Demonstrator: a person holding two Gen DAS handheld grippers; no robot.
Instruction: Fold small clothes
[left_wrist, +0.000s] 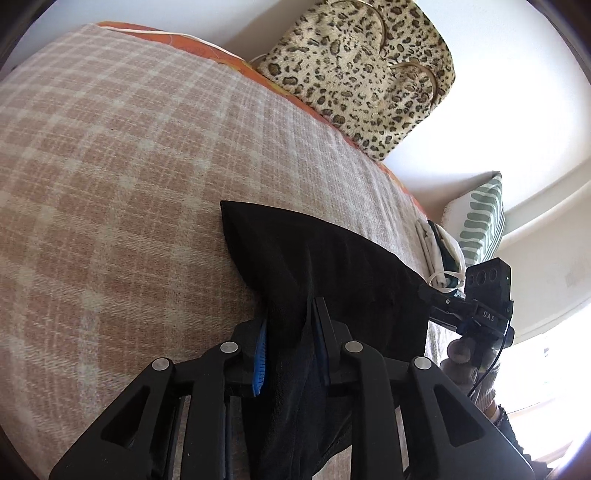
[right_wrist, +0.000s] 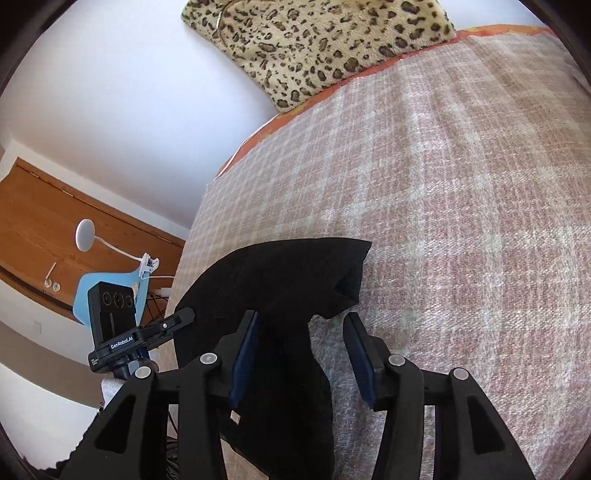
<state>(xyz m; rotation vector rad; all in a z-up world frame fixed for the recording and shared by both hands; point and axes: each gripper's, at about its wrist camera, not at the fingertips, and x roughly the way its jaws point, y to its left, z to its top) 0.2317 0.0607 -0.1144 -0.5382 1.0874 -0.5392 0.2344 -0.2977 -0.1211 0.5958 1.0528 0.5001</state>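
Note:
A small black garment (left_wrist: 325, 266) lies on the pink-and-cream checked blanket (left_wrist: 129, 166). My left gripper (left_wrist: 288, 332) is shut on its near edge, with the cloth bunched between the blue pads. In the right wrist view the same black garment (right_wrist: 280, 280) drapes between the fingers of my right gripper (right_wrist: 301, 332), whose jaws stand wide apart; the cloth rests against the left pad (right_wrist: 245, 347) and is not clamped. The right gripper also shows in the left wrist view (left_wrist: 476, 306), at the garment's far right corner. The left gripper shows in the right wrist view (right_wrist: 147, 332).
A leopard-print cushion (left_wrist: 362, 74) leans on the white wall at the bed's far edge. A green-and-white striped pillow (left_wrist: 484, 221) and folded light clothes (left_wrist: 439, 254) lie to the right. A wooden door (right_wrist: 44, 236), a blue chair (right_wrist: 110, 288) and a white lamp (right_wrist: 86, 236) stand beside the bed.

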